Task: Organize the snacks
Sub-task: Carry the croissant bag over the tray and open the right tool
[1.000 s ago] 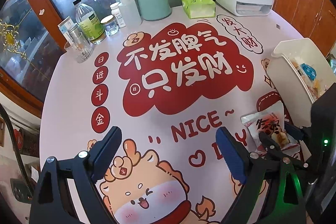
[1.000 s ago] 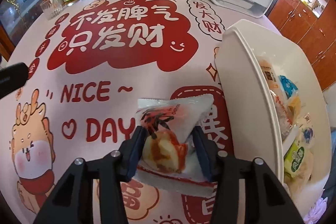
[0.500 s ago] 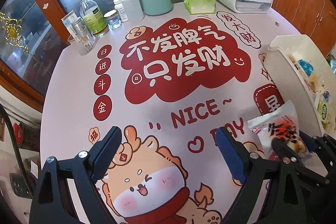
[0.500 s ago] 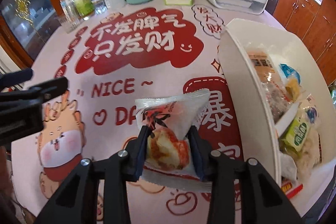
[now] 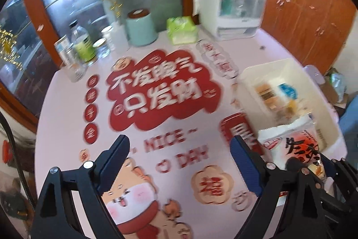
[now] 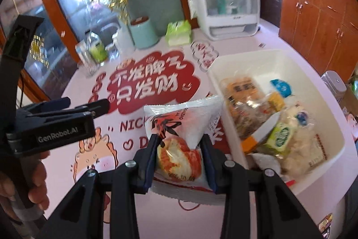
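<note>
My right gripper [image 6: 180,145] is shut on a white snack packet [image 6: 181,124] with red print and a round pastry inside, held off the table just left of the white bin [image 6: 297,55]. The same snack packet [image 5: 290,142] shows at the right edge of the left wrist view, against the white bin [image 5: 275,66]. Several wrapped snacks [image 6: 264,113] lie in the bin. My left gripper [image 5: 179,153] hangs open over the printed tablecloth with nothing between its fingers. In the right wrist view the left gripper [image 6: 98,105] sits at the left, held by a person's hand [image 6: 35,185].
At the table's far edge stand a teal canister [image 5: 141,28], a green tissue pack [image 5: 182,29], a white appliance [image 5: 230,8], bottles and glass jars [image 5: 78,50]. Wooden cabinets [image 6: 317,26] line the right wall. The red-and-pink tablecloth [image 5: 156,91] covers the table.
Both grippers have risen and tilted up, so more of the room shows. The right gripper closed tighter on the packet, lifted it off the table and carried it toward the bin.
</note>
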A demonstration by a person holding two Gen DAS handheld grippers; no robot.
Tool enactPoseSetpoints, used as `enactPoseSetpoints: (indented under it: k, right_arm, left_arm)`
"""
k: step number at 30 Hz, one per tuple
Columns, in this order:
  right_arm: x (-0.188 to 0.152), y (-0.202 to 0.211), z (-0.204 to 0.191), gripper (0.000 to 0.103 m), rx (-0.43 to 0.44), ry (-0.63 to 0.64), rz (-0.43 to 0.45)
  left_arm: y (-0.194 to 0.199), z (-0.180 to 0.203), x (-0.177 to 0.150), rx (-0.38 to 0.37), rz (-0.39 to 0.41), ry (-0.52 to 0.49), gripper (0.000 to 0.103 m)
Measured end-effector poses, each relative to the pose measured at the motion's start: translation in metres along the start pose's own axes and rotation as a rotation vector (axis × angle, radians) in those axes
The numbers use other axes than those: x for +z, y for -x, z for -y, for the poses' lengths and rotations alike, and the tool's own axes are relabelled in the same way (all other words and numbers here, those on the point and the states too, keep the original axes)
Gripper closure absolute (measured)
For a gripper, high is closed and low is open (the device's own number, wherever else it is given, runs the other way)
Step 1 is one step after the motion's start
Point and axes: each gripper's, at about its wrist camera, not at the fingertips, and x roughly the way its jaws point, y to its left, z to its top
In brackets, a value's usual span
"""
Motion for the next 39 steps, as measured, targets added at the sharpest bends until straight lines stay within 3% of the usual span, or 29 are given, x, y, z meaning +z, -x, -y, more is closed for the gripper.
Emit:
enactPoseSetpoints:
  k: [11,22,25,31,39]
  right_arm:
    - [0.031,0.057,0.073,0.065,-0.053,-0.050,0.128]
    - [0.087,0.060,0.165,0.064,-0.092,-0.049,0.150]
    - [0.109,0.052,0.180,0.064,-0.077,-0.040,0.135]
    - [0.143,0.021,0.199,0.063,-0.049,-0.041,0.089]
    - [0.165,-0.035,0.204,0.063,-0.066,-0.032,0.003]
  left_arm:
    - [0.023,0.096,0.030,-0.127,0.082,-0.031,0.003]
    - [0.021,0.172,0.062,-0.098,0.211,-0.065,0.003]
    - [0.016,0.181,0.076,-0.103,0.211,-0.062,0.003]
    - [-0.003,0.191,0.093,0.008,0.212,-0.070,0.003]
    - [-0.032,0.170,0.088,0.058,0.104,0.019,0.003]
